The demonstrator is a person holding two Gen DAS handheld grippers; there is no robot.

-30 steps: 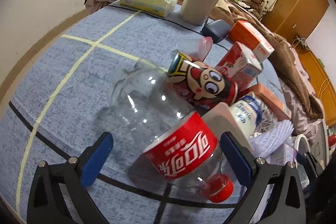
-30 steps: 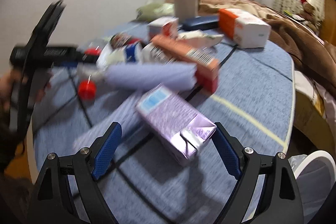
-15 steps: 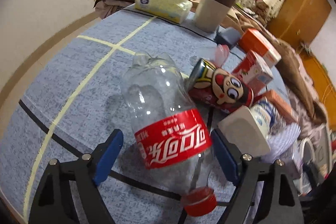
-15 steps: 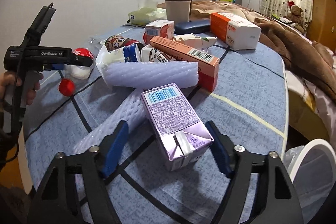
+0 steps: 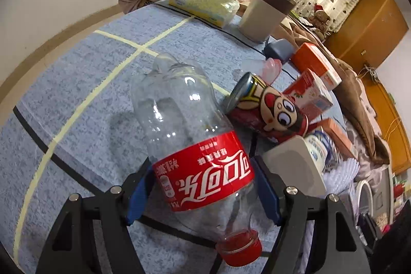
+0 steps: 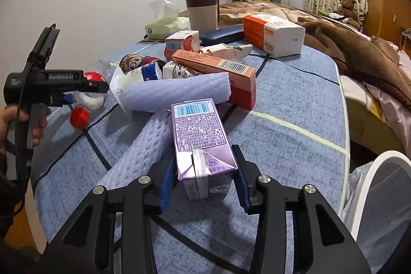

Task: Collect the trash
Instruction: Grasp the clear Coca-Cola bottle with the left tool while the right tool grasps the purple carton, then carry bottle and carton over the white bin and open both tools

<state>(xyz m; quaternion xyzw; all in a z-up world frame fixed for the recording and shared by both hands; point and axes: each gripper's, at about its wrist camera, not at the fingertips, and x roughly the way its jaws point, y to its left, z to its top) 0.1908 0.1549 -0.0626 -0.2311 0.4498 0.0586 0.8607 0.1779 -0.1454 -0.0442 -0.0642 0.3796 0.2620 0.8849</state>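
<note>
An empty clear cola bottle (image 5: 190, 135) with a red label lies on the blue table cloth (image 5: 84, 78), its red cap toward the camera. My left gripper (image 5: 203, 171) is closing, and its blue pads (image 5: 140, 186) meet the label on both sides. In the right wrist view the left gripper (image 6: 51, 84) is held by a hand at the far left. A purple drink carton (image 6: 199, 130) lies on foam wrap (image 6: 143, 145). My right gripper (image 6: 204, 156) is closing, and its pads (image 6: 167, 181) touch the carton's two sides.
A cartoon can (image 5: 267, 109), a red carton (image 5: 310, 94), a long orange box (image 6: 215, 66), a foam roll (image 6: 177, 91) and a snack bag (image 6: 138, 76) crowd the table's middle. Tissue box (image 5: 203, 1), mug (image 5: 264, 12) and tissue pack (image 6: 272, 34) stand further back. A white-rimmed bin (image 6: 380, 171) stands beyond the right edge.
Both pairs of jaws have narrowed from wide open. The left pair has come in onto the bottle's label, and the bottle now lies straighter between them. The right pair has come in onto the carton.
</note>
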